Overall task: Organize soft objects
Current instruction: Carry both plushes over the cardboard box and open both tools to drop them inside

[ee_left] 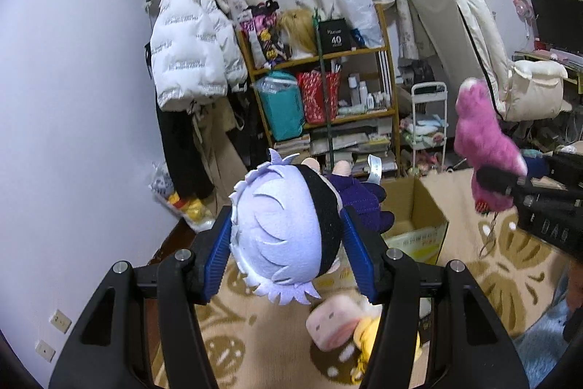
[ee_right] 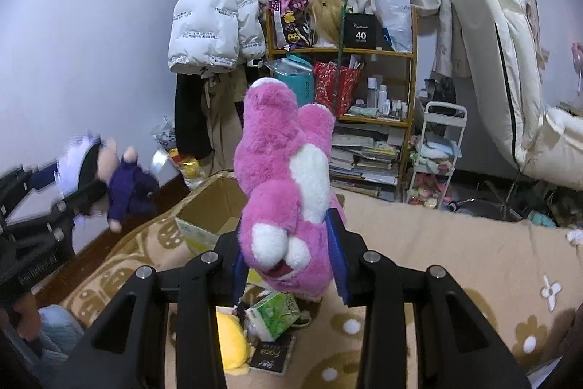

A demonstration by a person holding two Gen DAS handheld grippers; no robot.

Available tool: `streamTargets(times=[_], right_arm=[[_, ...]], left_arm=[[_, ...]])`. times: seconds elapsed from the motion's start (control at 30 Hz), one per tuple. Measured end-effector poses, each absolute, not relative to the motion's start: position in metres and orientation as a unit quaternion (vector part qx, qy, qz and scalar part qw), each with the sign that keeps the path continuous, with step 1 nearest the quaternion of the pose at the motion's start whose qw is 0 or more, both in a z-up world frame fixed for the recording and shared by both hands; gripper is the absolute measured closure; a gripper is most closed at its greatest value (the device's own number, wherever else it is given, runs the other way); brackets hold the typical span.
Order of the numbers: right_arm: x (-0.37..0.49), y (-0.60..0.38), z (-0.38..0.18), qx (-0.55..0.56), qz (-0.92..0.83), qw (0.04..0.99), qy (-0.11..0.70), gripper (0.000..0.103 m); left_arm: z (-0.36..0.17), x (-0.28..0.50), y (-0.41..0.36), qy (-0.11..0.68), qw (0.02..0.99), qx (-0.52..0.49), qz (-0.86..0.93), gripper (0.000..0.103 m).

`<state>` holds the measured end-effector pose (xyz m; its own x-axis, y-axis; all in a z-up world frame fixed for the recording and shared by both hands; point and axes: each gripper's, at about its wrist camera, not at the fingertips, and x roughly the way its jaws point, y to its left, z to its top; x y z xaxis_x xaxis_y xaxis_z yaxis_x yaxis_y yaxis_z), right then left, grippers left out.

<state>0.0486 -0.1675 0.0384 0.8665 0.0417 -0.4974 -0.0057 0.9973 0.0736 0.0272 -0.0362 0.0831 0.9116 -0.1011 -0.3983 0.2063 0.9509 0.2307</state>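
Above a patterned blanket point(ee_right: 455, 265), 2 grippers each hold a plush toy.
The left gripper point(ee_left: 288, 239) pinches a doll's lavender-haired head point(ee_left: 280, 228) between both pads; the right gripper point(ee_right: 289, 250) clamps a pink bear point(ee_right: 284, 177), raised above the cardboard box point(ee_right: 215, 203).

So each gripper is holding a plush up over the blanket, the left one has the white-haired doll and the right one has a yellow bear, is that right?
Not quite. The right gripper holds a pink bear, not a yellow one, as the right wrist view shows. The rest stands: the left gripper has the white-haired doll, and both are held above the blanket.
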Motion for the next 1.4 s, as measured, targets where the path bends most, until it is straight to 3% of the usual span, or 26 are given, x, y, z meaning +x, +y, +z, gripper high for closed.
streamTargets(times=[0.5,0.93,1.4], right_arm=[[0.103,-0.178,0.034,0.033,0.003,0.966,0.257,0.063],[0.148,-0.195,-0.015,0.048,0.011,0.954,0.296,0.062],[0.173,-0.195,-0.045,0.059,0.036,0.945,0.319,0.062]], left_arm=[[0.092,0.094,-0.053,0.205,0.969,0.101,-0.097,0.046],[0.028,0.161,-0.058,0.281,0.951,0.085,-0.095,0.045],[-0.014,0.185,-0.063,0.322,0.937,0.095,-0.091,0.045]])
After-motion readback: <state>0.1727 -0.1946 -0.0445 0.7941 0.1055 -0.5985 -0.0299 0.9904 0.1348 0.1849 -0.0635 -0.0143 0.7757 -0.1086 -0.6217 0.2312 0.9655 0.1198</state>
